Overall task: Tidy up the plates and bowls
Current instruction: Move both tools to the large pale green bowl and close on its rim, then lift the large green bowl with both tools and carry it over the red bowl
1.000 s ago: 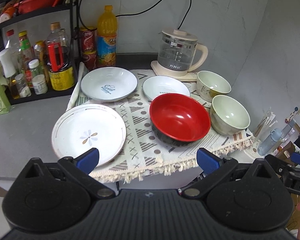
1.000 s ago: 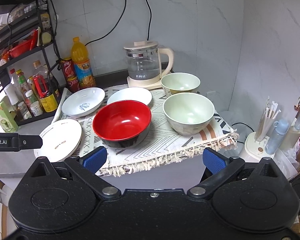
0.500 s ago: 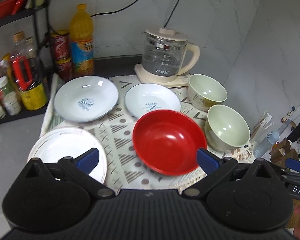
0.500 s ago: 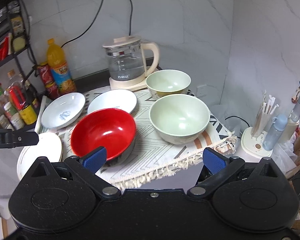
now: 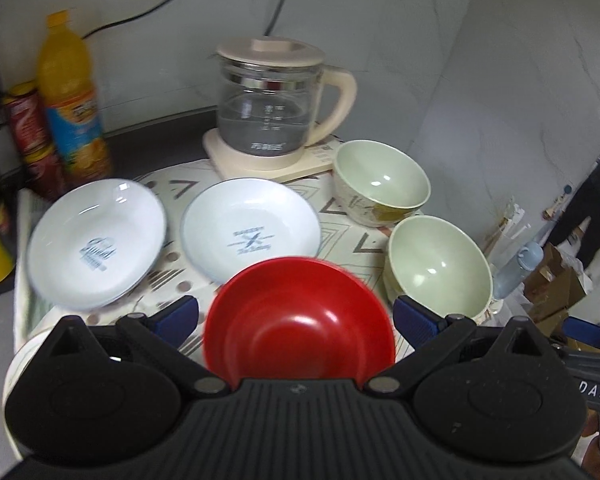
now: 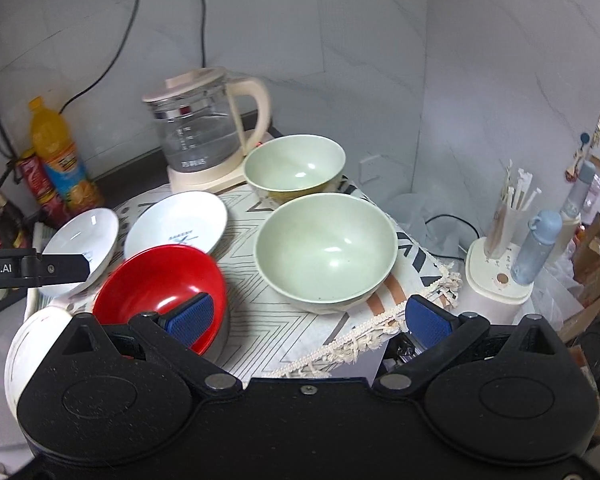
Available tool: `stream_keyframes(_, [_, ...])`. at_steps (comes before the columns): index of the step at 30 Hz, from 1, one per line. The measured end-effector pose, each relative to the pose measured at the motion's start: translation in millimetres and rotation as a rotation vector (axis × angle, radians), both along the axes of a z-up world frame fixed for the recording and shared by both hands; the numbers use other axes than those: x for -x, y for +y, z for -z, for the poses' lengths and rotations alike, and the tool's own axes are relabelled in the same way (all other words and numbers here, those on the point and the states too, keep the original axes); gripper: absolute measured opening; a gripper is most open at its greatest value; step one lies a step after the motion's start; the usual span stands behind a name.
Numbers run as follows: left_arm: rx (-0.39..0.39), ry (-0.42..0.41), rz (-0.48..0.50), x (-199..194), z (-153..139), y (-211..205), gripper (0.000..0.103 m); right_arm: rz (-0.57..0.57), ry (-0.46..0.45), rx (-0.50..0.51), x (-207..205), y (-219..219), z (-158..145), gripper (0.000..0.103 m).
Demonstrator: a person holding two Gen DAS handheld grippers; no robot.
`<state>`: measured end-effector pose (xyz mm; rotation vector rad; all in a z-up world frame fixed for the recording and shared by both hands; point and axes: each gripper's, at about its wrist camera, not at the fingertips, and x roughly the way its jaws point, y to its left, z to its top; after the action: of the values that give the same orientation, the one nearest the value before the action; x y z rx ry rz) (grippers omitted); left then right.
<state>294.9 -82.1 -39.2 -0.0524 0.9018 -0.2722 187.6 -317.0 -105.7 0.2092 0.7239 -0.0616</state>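
On a patterned cloth (image 5: 352, 240) lie a red bowl (image 5: 300, 320), two white printed plates (image 5: 96, 240) (image 5: 252, 230), two pale green bowls (image 5: 438, 266) (image 5: 382, 180) and a flat white plate (image 6: 32, 344) at the near left. My left gripper (image 5: 296, 318) is open and empty, its blue fingers on either side of the red bowl. My right gripper (image 6: 310, 320) is open and empty, just before the near green bowl (image 6: 326, 252), with the red bowl (image 6: 160, 284) behind its left finger.
A glass kettle (image 5: 270, 114) on a cream base stands at the back. An orange drink bottle (image 5: 72, 100) and red cans (image 5: 28, 120) stand back left. A holder with sticks and a blue bottle (image 6: 538, 248) stand off the table's right edge.
Both grippers have moved forward and to the right, closer to the dishes. The red bowl now sits between the left gripper's fingers. No dish has moved.
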Motion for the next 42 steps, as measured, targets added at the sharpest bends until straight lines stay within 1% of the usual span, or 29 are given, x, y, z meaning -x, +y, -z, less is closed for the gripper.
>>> stream_keyframes(4, [0.0,0.013,0.067,-19.6,4.9,-12.6,0.102,0.049,0.01,-0.003,-12.5,-5.9,5.5,0.103])
stream_keyframes(9, [0.002,0.029,0.148,-40.5,14.3,-32.7,0.1,0.126,0.028,-0.031,-26.7,-16.6,14.1,0.101])
stream_keyframes(12, [0.001,0.033,0.195,-52.1,22.5,-45.9,0.099,0.169,0.046,-0.045,-33.7,-22.3,21.6,0.095])
stream_keyframes(14, [-0.004,0.037,0.217,-59.2,27.8,-54.9,0.096,0.196,0.06,-0.061,-37.7,-26.8,27.3,0.089])
stream_keyframes(15, [-0.003,0.044,0.224,-62.9,30.3,-58.7,0.095,0.208,0.066,-0.069,-39.7,-28.9,30.3,0.087])
stream_keyframes(17, [0.008,0.048,0.241,-68.6,34.6,-65.7,0.094,0.221,0.08,-0.091,-42.9,-33.2,36.6,0.08])
stream_keyframes(18, [0.007,0.047,0.248,-70.7,36.6,-69.1,0.094,0.229,0.089,-0.1,-44.7,-35.1,39.7,0.079])
stream_keyframes(20, [0.003,0.05,0.266,-75.3,41.5,-76.5,0.091,0.24,0.1,-0.112,-47.9,-37.2,44.9,0.071])
stream_keyframes(21, [0.003,0.055,0.276,-78.0,44.2,-79.8,0.09,0.245,0.103,-0.116,-49.5,-38.7,47.4,0.07])
stream_keyframes(24, [0.0,0.074,0.298,-85.4,53.3,-89.3,0.08,0.262,0.113,-0.135,-54.2,-43.1,54.1,0.064])
stream_keyframes(25, [0.001,0.083,0.303,-88.0,56.5,-92.1,0.072,0.265,0.116,-0.143,-56.0,-44.4,56.0,0.062])
stream_keyframes(26, [0.003,0.098,0.305,-91.2,60.7,-93.9,0.067,0.268,0.118,-0.148,-57.6,-45.3,57.9,0.06])
stream_keyframes(27, [0.004,0.11,0.302,-93.9,64.4,-96.3,0.065,0.272,0.12,-0.153,-59.1,-46.4,59.6,0.059])
stream_keyframes(29, [0.007,0.127,0.301,-98.5,70.4,-100.4,0.056,0.28,0.126,-0.165,-62.2,-48.5,63.8,0.054])
stream_keyframes(30, [0.006,0.133,0.302,-100.4,73.0,-102.2,0.055,0.283,0.13,-0.17,-63.6,-49.4,66.2,0.053])
stream_keyframes(32, [0.008,0.15,0.293,-105.1,78.1,-105.9,0.048,0.286,0.146,-0.179,-67.3,-50.8,71.0,0.041])
stream_keyframes(33, [0.013,0.16,0.29,-107.3,80.8,-107.3,0.046,0.284,0.15,-0.188,-69.1,-51.5,73.4,0.04])
stream_keyframes(35, [0.017,0.173,0.288,-110.3,85.4,-109.6,0.038,0.283,0.156,-0.201,-72.2,-53.5,77.4,0.038])
stream_keyframes(38, [0.015,0.2,0.291,-114.1,93.3,-113.6,0.031,0.287,0.163,-0.207,-75.9,-53.6,81.6,0.036])
stream_keyframes(42, [0.026,0.24,0.271,-118.5,102.6,-115.1,0.025,0.292,0.176,-0.22,-80.9,-52.9,87.4,0.032])
